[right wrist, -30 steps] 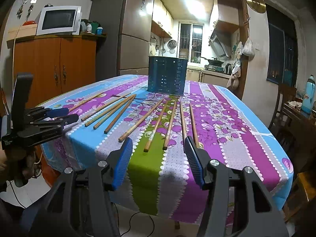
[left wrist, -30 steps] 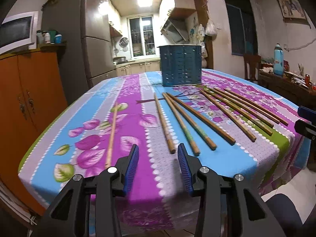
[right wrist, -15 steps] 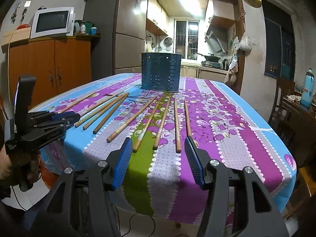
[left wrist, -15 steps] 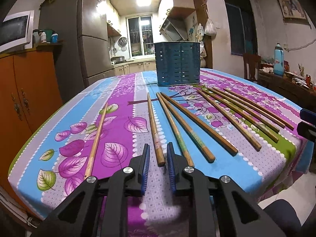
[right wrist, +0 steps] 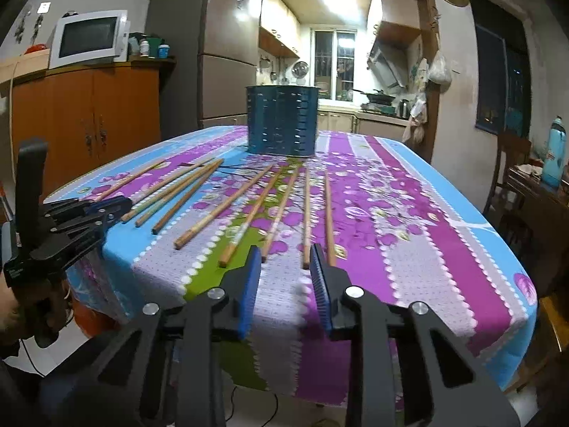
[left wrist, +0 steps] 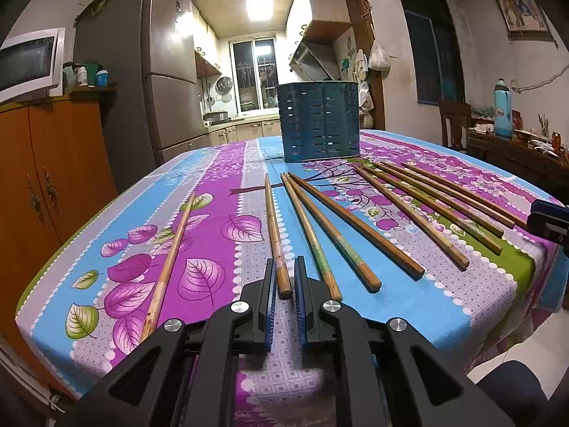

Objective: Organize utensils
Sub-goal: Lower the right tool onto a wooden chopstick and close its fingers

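Nothing looks stowed yet — all 9 chopsticks point(left wrist: 355, 220) lie on the tablecloth point(left wrist: 220, 213) before the blue holder point(left wrist: 320, 122), the left gripper point(left wrist: 284, 284) nearly closed around 1 chopstick's near end, the right gripper point(right wrist: 284, 267) closing, empty.

My surface point(left wrist: 220, 213) wears a cloth point(right wrist: 409, 249) striped purple, blue, grey and green, with leaves and blossoms. At its far end a dark blue slotted holder point(left wrist: 320, 121) stands upright. Nearer me wooden chopsticks point(left wrist: 355, 220) lie fanned out, tips toward the holder; one chopstick point(left wrist: 170, 256) lies apart at the left.
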### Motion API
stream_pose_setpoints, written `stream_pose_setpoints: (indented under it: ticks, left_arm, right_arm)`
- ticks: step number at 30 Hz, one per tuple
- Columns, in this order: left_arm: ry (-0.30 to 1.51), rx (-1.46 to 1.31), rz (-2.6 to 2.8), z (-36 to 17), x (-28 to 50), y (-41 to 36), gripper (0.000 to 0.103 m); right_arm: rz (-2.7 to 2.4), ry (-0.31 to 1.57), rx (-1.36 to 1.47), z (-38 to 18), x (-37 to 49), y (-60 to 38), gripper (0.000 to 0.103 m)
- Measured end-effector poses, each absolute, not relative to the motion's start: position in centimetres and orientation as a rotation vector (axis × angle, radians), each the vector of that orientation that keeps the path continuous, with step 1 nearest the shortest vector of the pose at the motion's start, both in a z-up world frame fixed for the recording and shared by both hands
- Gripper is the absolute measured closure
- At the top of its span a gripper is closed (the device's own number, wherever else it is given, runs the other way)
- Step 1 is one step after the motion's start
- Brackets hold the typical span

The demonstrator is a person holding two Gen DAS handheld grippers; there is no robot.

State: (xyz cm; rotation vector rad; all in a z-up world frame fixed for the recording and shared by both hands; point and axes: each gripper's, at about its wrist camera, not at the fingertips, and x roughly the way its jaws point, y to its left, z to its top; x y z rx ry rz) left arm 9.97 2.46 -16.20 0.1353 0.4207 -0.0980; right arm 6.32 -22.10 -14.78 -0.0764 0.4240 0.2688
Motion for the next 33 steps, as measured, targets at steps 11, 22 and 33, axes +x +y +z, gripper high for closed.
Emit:
stream_pose_setpoints:
  ticks: [11, 22, 33]
  left_arm:
    - [0.427, 0.131, -0.102, -16.2, 10.1, 2.5, 0.091]
    - [0.406, 0.142, -0.085, -16.4, 10.3, 2.4, 0.091]
    - [0.398, 0.146, -0.08, -16.5, 10.2, 2.4, 0.091]
  right_arm:
    - [0.274, 0.495, -0.084, -15.9, 9.3, -20.5, 0.085]
    - [0.251, 0.488, -0.095, -15.9, 9.7, -20.0, 0.092]
    - [0.248, 0.49, -0.067, -15.9, 9.7, -20.0, 0.095]
